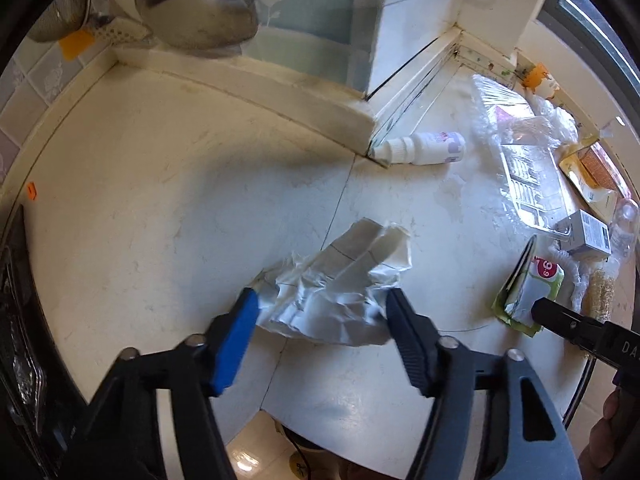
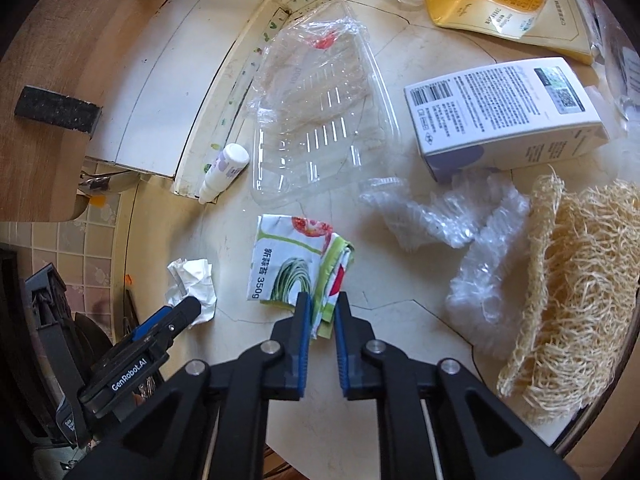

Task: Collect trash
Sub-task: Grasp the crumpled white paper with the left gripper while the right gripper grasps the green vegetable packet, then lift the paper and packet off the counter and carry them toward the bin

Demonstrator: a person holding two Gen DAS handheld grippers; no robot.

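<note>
Left claw black, blue pads; right claw same; silver pivot screws

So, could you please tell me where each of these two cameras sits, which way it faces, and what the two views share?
Left wrist: sits on the left tool, looking steeply down at the crumpled white paper that its fingers pinch on the countertop; the right tool's tip and part of a hand show at right.
Right wrist: sits on the right tool, looking down at the folded vegetable packet it grips; the left tool shows lower left.
Shared: paper, packet, small white bottle, clear plastic tray, white box.
</note>
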